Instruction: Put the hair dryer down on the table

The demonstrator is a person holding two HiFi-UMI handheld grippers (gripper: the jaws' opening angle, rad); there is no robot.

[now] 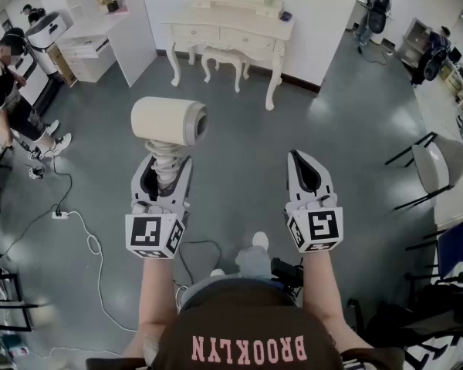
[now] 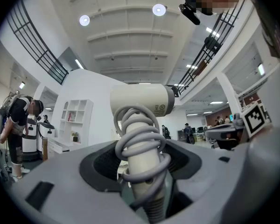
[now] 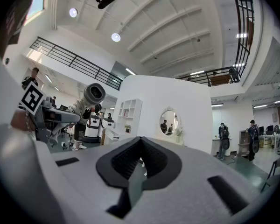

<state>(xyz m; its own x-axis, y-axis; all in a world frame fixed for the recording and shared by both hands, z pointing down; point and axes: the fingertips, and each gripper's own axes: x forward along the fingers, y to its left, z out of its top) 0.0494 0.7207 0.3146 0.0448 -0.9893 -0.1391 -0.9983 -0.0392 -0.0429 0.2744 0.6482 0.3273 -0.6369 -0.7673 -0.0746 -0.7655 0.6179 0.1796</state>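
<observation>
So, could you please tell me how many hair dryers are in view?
1: the hair dryer stands upright in the left gripper, clamped by its cord-wrapped handle. None other shows, though the room's far edges are too small to check.

L gripper (image 1: 168, 169) held out in front, jaws pointing far, marker cube nearest the body. Jaws apart but clamped on handle of hair dryer (image 1: 168, 120), which stands upright btwn the pads. R gripper (image 1: 299, 160) level w/ it on the right, well apart, jaws together at the tips, nothing btwn them. L forearm (image 1: 156, 291) & R forearm (image 1: 322, 284) bare, stretched fwd, roughly parallel.
</observation>
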